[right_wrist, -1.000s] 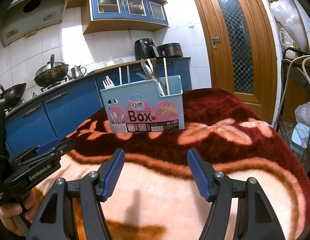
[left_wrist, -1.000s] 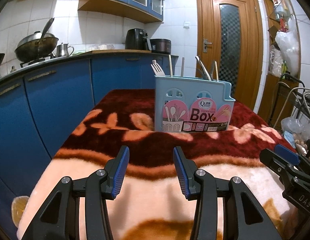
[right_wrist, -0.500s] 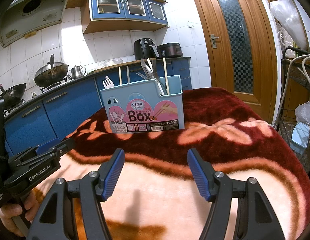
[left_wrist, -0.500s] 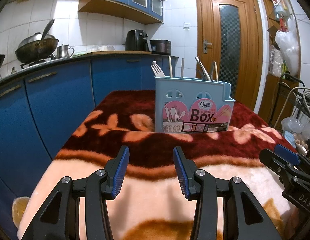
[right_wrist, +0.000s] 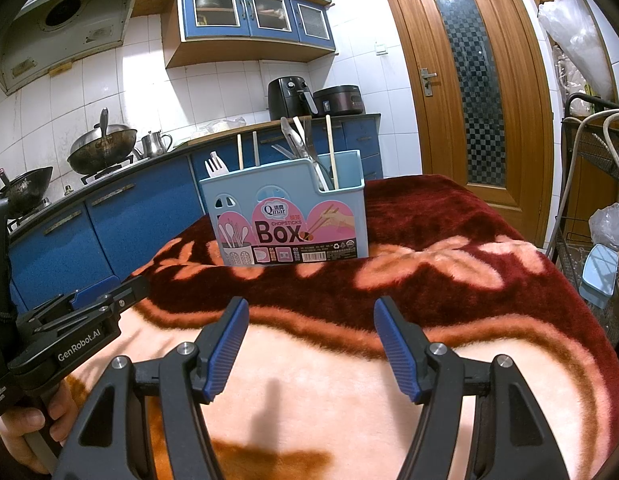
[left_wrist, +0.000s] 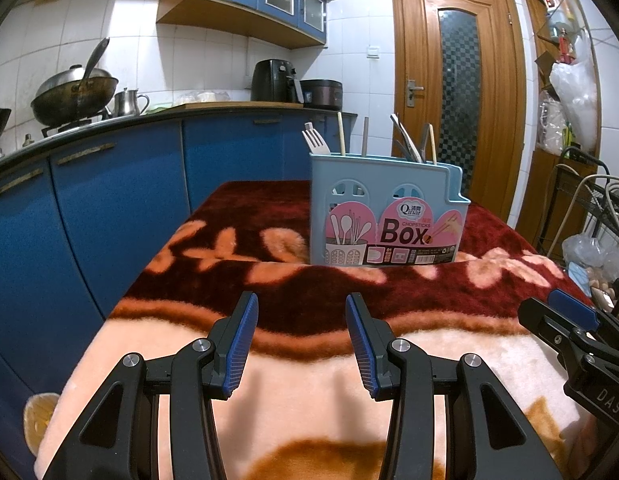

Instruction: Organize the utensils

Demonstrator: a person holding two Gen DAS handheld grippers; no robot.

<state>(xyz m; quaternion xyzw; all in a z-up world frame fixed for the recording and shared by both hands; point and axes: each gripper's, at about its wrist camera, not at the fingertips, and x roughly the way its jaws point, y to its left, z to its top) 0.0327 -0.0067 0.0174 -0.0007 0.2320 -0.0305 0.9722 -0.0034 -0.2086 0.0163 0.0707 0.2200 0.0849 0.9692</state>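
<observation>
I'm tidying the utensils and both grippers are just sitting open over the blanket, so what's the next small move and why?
Probably ease the right gripper forward toward the light blue chopsticks box. Both it and the left gripper are open and empty, no loose utensil shows on the blanket, and the white fork, chopsticks and the rest stand in the box, well beyond the fingertips.
</observation>
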